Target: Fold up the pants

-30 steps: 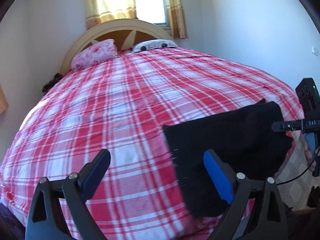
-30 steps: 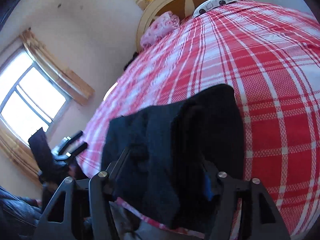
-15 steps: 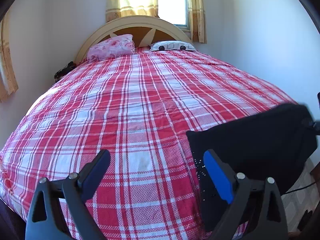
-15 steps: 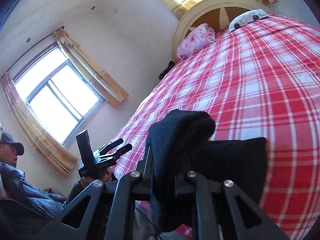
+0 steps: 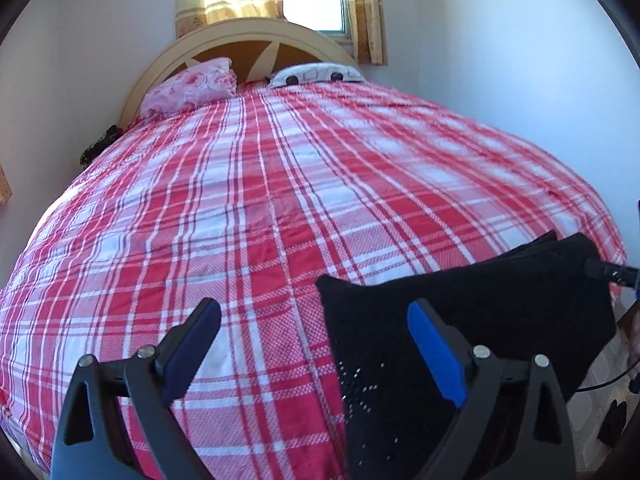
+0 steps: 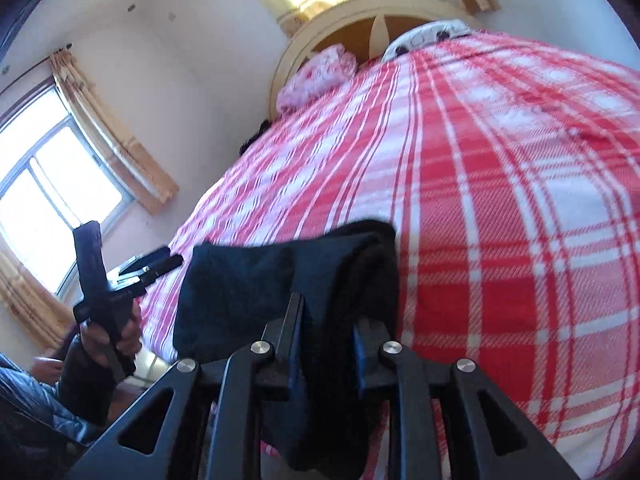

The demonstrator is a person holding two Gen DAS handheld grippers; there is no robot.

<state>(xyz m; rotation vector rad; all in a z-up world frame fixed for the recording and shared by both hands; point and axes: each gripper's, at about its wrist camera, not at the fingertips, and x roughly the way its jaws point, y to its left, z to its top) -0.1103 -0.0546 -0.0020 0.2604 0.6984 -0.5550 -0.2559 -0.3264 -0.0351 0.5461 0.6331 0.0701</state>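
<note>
The right gripper [image 6: 326, 320] has its fingers parting a little, with a thick fold of the black pants [image 6: 280, 280] between them. The left gripper [image 5: 314, 322] has fingers spread wide, holding nothing. The pants lie folded crosswise along the bed's [image 5: 240, 200] near edge, with bare checked cover beyond them.

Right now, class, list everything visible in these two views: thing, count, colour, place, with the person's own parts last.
pants: one, black, folded at the bed's near corner
bedspread: one, red and white plaid, covering the bed
pillows: two, one pink, one white with dark marks, by the headboard
headboard: one, cream, arched
windows: two, yellow curtains
left gripper: black, open, above the bedspread
right gripper: black, jaws opening, pants between them
hand: holding the left gripper
</note>
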